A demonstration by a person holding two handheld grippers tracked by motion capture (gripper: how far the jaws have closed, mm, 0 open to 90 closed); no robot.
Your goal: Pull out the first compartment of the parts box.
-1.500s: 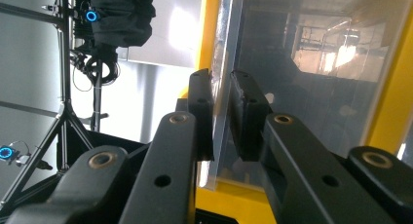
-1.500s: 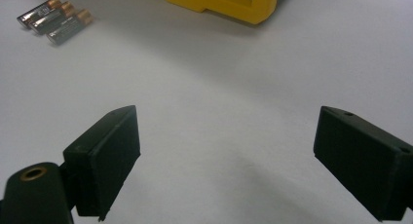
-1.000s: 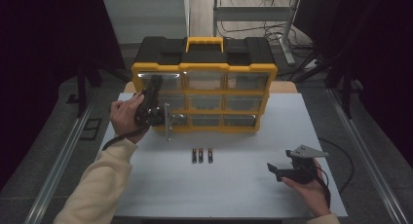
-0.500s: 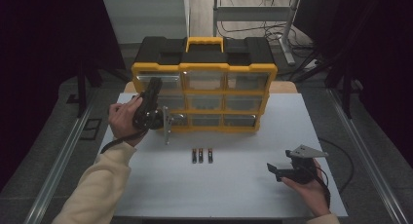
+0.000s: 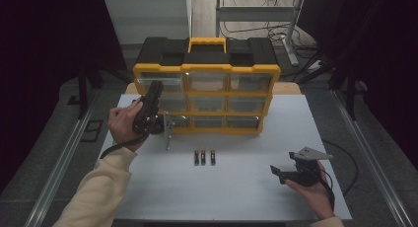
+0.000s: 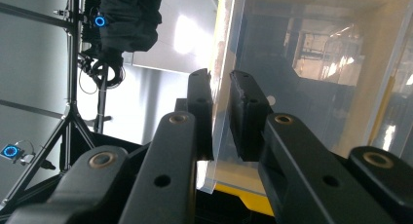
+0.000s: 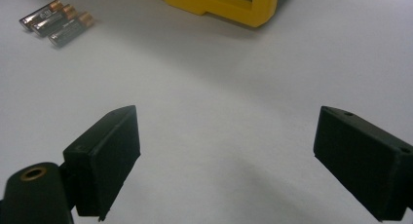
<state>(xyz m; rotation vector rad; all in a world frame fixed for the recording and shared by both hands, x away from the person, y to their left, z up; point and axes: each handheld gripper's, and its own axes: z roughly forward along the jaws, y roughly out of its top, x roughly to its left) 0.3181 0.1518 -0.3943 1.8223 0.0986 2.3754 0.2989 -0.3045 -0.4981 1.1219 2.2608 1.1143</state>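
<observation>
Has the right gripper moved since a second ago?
No. The right gripper rests at the table's near right corner, equally far from the three batteries as before.

Contents of the organizer's drawers (image 5: 207, 104) too hazy, labels on the batteries (image 5: 205, 157) too small.

Yellow-black organizer (image 5: 207, 69), clear drawers (image 5: 206, 82), white table (image 5: 236, 187)

Left hand shifts at the organizer's left column

The left gripper (image 5: 154, 96) now stands higher and steeper against the organizer (image 5: 207, 96) than a second ago, its body reaching up beside the top-left drawer (image 6: 311, 87). The left hand (image 5: 124, 124) sits a touch lower and further left. The grey plate (image 5: 168, 130) at the bottom row hangs more upright.
</observation>
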